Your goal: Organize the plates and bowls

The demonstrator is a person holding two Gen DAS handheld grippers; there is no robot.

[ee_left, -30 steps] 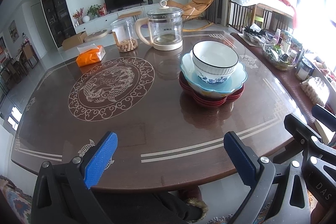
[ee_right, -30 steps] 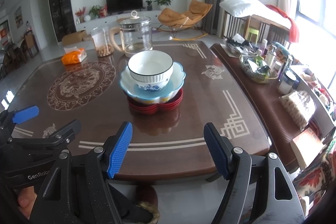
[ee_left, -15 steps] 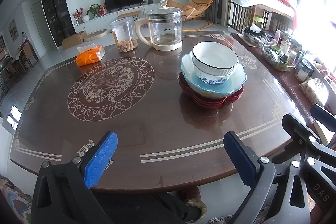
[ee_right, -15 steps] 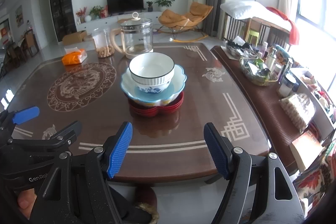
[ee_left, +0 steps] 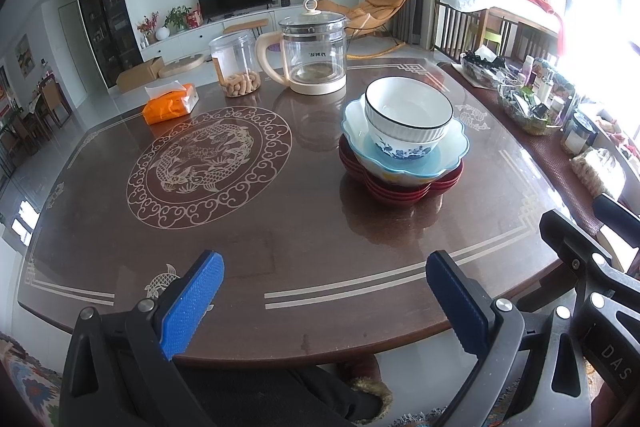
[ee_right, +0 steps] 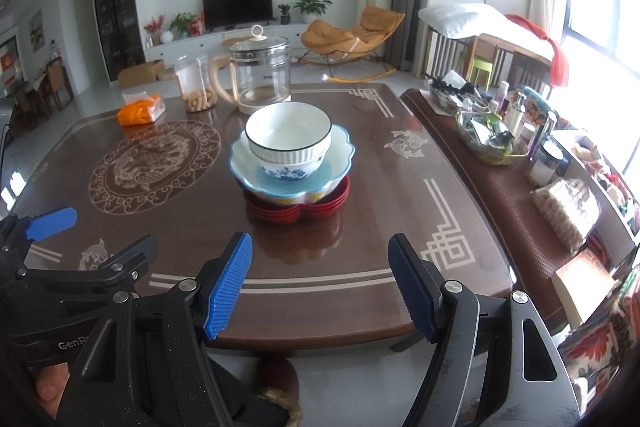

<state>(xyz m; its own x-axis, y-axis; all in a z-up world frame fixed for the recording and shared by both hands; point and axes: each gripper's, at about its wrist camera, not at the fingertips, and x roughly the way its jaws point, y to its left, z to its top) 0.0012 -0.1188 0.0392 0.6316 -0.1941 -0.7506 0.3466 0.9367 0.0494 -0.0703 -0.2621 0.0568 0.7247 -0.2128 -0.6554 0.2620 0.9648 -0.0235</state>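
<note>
Left gripper (ee_left: 322,301): fingers spread wide, nothing between them, hovering over the near edge of the tabletop (ee_left: 280,227).
Right gripper (ee_right: 320,285): fingers spread wide and empty, over the same near edge.
White bowl (ee_right: 289,135): top of the stack, straight ahead of the right fingers, ahead and to the right of the left fingers.
Blue scalloped bowl (ee_right: 340,155): under the white bowl.
Red plates (ee_right: 296,213): bottom of the stack, on the tabletop.
Glass kettle (ee_left: 313,55): beyond the stack, well away from both grippers.
</note>
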